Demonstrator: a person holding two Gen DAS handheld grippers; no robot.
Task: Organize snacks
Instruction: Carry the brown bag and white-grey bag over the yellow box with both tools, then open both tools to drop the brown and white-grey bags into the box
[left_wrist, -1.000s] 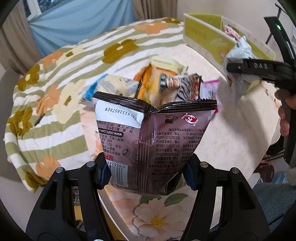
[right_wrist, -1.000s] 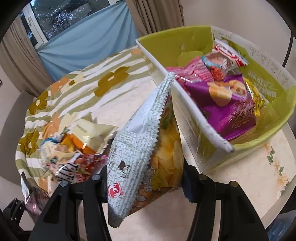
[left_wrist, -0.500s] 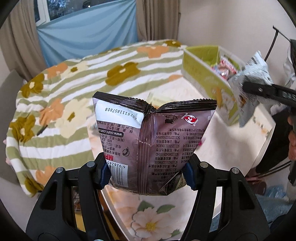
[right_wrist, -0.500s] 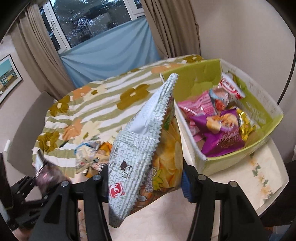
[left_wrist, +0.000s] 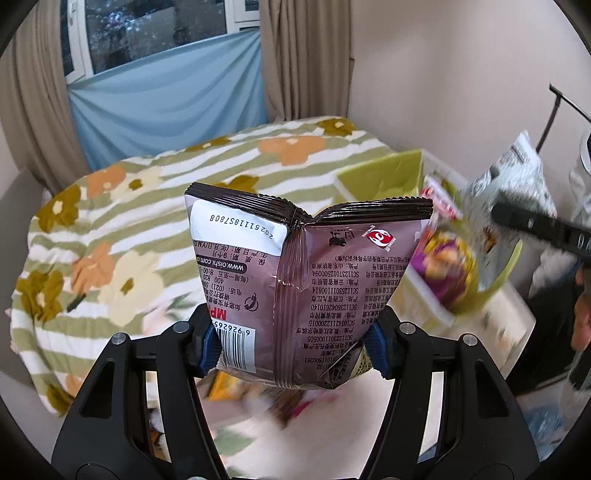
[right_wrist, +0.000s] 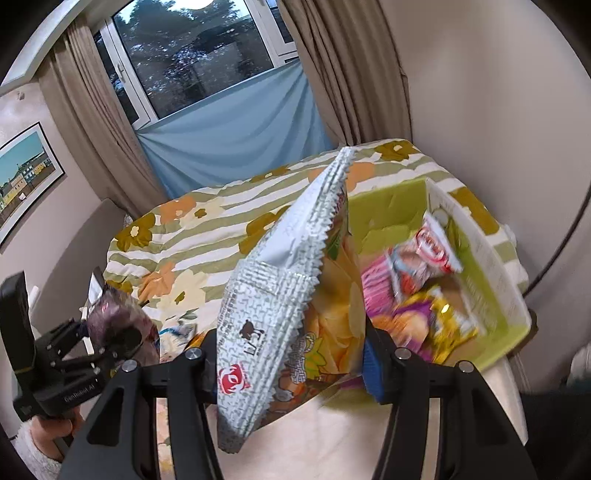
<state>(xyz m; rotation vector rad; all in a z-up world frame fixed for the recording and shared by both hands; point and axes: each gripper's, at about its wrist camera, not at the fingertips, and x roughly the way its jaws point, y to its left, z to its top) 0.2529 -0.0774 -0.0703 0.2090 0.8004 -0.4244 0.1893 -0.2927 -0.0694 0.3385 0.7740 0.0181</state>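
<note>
Packets sit clamped: left hand-held gripper (left_wrist: 295, 341) grips a brown foil snack bag (left_wrist: 306, 280); right hand-held gripper (right_wrist: 288, 360) grips a silver crisp packet (right_wrist: 280, 291). Either could catch the rim of the green plastic bin (right_wrist: 513, 332) at lower right.

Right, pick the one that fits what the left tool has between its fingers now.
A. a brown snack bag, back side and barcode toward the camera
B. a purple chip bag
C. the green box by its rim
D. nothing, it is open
A: in the left wrist view the left tool is shut on the brown snack bag, whose printed back and barcode face the camera.
</note>
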